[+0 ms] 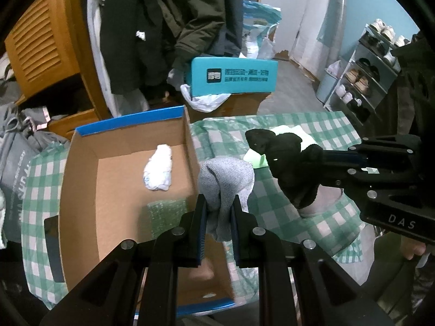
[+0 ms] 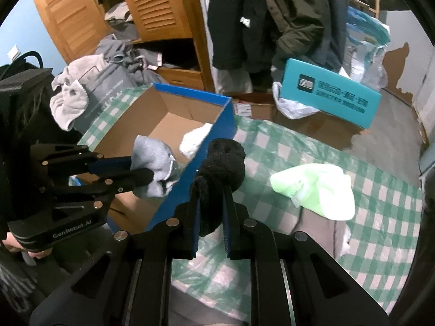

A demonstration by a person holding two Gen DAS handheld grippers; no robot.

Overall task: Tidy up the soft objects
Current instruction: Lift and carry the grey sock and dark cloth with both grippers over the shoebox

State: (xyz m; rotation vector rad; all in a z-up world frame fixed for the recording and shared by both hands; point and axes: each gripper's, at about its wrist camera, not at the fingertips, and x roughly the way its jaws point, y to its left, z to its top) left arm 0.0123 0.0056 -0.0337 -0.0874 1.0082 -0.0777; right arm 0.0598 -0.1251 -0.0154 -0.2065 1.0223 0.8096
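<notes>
So the open shoebox [image 1: 81, 190] on the green checked counter [image 1: 312, 217] has one white sock bundle [image 1: 159, 169] inside. Left gripper [image 1: 219, 212], jaws clamped on a grey sock bundle [image 1: 225, 179], hovers at the box's right wall. Right gripper [image 2: 211, 206] pinches a black sock bundle [image 2: 223, 163] just beside it, both angled down. A pale green cloth [image 2: 318, 187] lies further right.
</notes>
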